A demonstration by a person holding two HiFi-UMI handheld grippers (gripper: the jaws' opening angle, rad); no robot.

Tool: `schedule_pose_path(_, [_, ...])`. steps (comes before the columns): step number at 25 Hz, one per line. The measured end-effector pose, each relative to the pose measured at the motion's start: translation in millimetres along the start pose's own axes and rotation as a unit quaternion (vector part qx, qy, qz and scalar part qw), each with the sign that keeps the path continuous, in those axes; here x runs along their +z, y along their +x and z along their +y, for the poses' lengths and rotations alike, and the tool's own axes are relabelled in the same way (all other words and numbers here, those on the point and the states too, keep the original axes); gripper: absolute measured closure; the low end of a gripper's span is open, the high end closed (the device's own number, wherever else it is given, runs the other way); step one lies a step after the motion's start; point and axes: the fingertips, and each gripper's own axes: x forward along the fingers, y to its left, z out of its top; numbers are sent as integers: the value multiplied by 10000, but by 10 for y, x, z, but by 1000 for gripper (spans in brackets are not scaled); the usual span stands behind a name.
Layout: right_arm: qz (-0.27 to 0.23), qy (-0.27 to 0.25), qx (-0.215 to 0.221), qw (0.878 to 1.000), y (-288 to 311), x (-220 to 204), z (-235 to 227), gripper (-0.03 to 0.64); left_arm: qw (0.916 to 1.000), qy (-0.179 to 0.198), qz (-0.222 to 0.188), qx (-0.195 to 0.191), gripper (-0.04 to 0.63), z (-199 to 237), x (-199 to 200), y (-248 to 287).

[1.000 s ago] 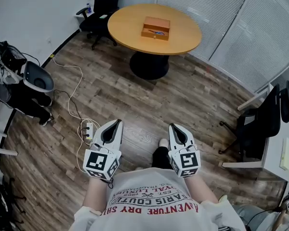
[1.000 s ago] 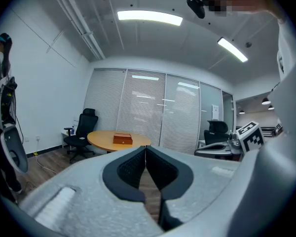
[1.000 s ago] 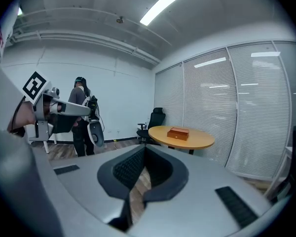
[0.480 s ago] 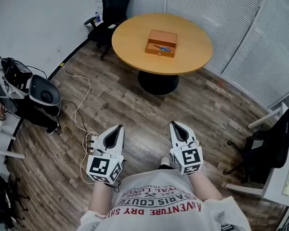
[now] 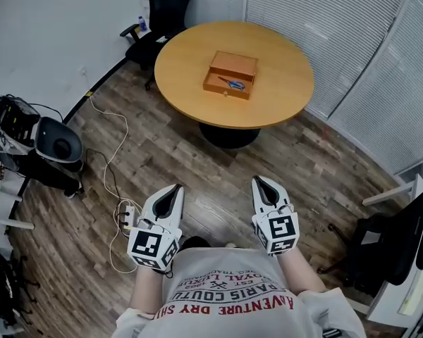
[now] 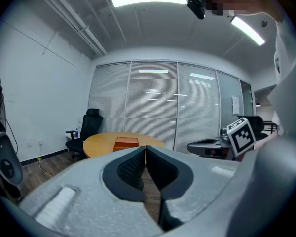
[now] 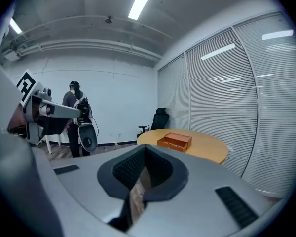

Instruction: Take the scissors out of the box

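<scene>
Two grippers, left gripper (image 5: 174, 188) and right gripper (image 5: 259, 181), jaws pressed together, empty. We see blue scissors (image 5: 233, 84) inside open wooden box (image 5: 221, 90) on round table (image 5: 282, 83), well ahead.

Head view: I note a round, tan wooden table (image 5: 282, 69) on a black pedestal, standing on a dark wood-plank floor (image 5: 218, 167), with a black office chair (image 5: 161, 9) just beside its far left edge. A corded white power strip (image 5: 127, 217) lies on the floor near me. Pale slatted blinds (image 5: 324, 20) line the far side, and a second black chair (image 5: 389, 248) stands at right.
</scene>
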Motion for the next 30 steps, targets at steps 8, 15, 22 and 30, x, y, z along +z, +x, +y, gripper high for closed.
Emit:
schedule_pose_path(8, [176, 150, -231, 9995, 738, -10, -289, 609, 9993, -327, 36, -200, 584, 612, 70, 766])
schedule_pose_path(15, [300, 269, -751, 9964, 1568, 213, -381, 609, 9972, -205, -28, -720, 583, 1404, 345, 1549])
schedule_pose_path(22, [402, 433, -1174, 9913, 2300, 343, -448, 609, 9942, -134, 50, -1064, 584, 2129, 492, 2076])
schedule_pose_path(30, [399, 378, -1160, 9917, 2847, 473, -538, 609, 9938, -321, 27, -1067, 584, 2543, 492, 2579])
